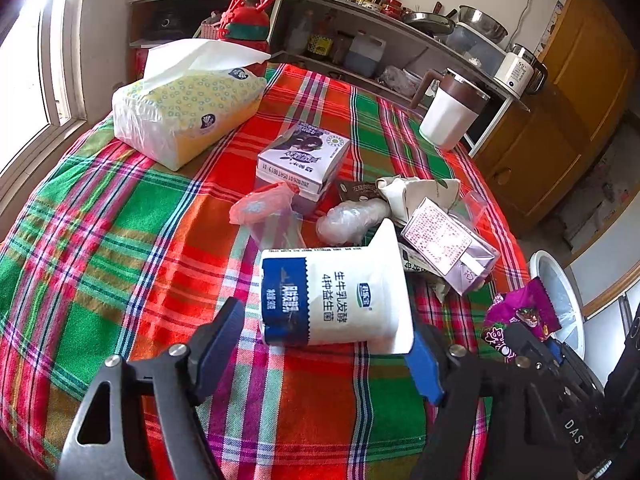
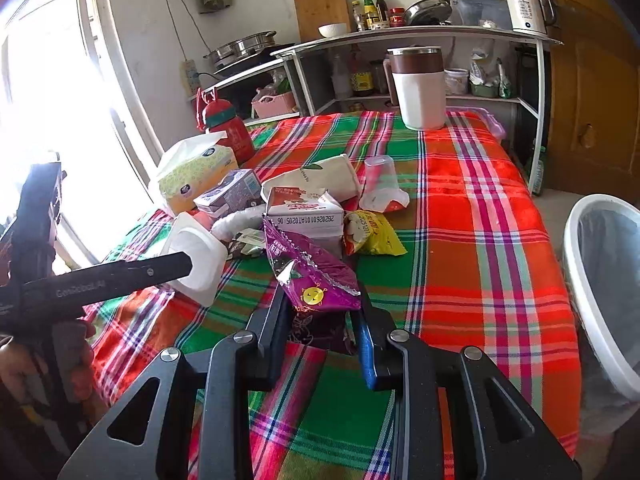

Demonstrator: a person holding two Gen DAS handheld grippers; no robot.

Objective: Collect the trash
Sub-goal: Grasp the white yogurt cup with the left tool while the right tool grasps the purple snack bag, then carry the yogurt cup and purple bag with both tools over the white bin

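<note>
Here — two milk cartons, one yogurt cup.

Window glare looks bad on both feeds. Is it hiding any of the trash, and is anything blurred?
Left wrist view: window blown out at the edge only; yogurt cup print sharp. Right wrist view: glare whitens the left side, washing the tissue pack; purple wrapper clear. Both bend at the rims.

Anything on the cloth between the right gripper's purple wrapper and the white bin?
No. In the right wrist view, only bare plaid tablecloth runs from the purple wrapper to the table edge, with the white bin standing just beyond.
</note>
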